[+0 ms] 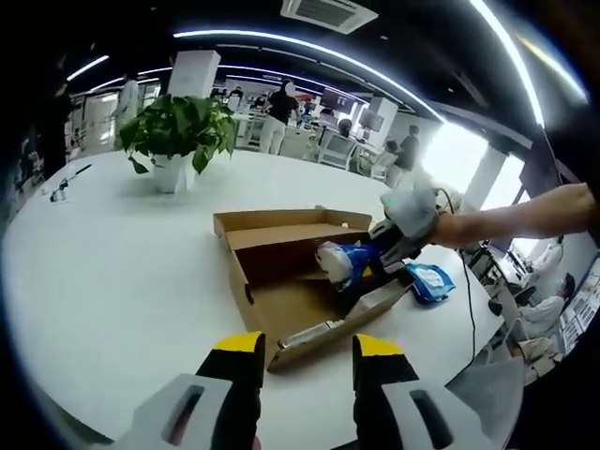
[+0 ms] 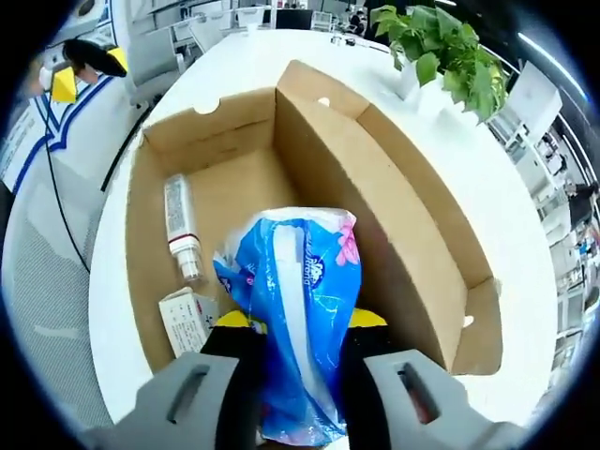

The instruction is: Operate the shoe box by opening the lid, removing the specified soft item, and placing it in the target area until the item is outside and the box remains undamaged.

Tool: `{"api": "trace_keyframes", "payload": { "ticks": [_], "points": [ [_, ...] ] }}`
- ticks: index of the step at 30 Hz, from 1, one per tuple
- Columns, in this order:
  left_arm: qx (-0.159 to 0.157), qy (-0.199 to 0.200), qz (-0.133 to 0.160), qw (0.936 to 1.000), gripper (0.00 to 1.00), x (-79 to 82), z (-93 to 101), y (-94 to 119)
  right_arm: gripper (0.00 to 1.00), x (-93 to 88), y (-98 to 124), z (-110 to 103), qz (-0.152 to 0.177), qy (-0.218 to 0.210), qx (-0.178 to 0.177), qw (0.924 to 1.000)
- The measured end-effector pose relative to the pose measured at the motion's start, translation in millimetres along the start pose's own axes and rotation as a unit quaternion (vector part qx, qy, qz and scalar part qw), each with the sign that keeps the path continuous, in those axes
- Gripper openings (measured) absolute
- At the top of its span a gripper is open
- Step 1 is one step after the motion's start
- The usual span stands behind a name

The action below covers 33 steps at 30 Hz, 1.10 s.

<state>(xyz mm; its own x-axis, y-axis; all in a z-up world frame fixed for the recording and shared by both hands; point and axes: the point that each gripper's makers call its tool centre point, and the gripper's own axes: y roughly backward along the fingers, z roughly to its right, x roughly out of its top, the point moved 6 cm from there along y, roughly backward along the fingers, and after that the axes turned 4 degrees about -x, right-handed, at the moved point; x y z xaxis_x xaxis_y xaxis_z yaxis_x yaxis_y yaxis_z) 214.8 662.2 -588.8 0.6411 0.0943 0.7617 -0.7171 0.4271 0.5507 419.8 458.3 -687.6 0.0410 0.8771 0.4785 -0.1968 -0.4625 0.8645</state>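
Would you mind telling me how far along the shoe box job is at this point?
Done: the shoe box lies open on the white table, lid folded back. In hand: the right hand-held gripper is shut on the blue tissue pack, held above the box floor. Left: carry it out and set it down; another blue pack already lies beside the box. A small bottle stays inside. The left hand-held gripper is open, holding nothing.

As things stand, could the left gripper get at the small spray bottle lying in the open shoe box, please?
Probably not yet: the left gripper hovers open outside the shoe box, and the right gripper, holding the blue tissue pack, sits over the box near the spray bottle.
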Motion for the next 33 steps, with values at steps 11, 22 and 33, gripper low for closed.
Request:
{"api": "trace_keyframes", "payload": {
  "ticks": [11, 22, 33],
  "points": [
    [-0.014, -0.017, 0.002, 0.9998, 0.38, 10.4, 1.8, -6.1, 0.25, 9.2, 26.2, 1.2, 0.016, 0.004, -0.021, 0.9996],
    [-0.034, -0.037, -0.006, 0.9987, 0.4, 17.5, 11.3, -14.2, 0.25, 16.5, 55.4, 8.2, 0.04, -0.004, -0.048, 0.998],
    [-0.059, -0.057, -0.018, 0.9964, 0.41, 19.7, 32.6, -23.7, 0.25, 12.7, 86.4, 16.7, 0.053, -0.007, -0.071, 0.9961]
  ]
}}
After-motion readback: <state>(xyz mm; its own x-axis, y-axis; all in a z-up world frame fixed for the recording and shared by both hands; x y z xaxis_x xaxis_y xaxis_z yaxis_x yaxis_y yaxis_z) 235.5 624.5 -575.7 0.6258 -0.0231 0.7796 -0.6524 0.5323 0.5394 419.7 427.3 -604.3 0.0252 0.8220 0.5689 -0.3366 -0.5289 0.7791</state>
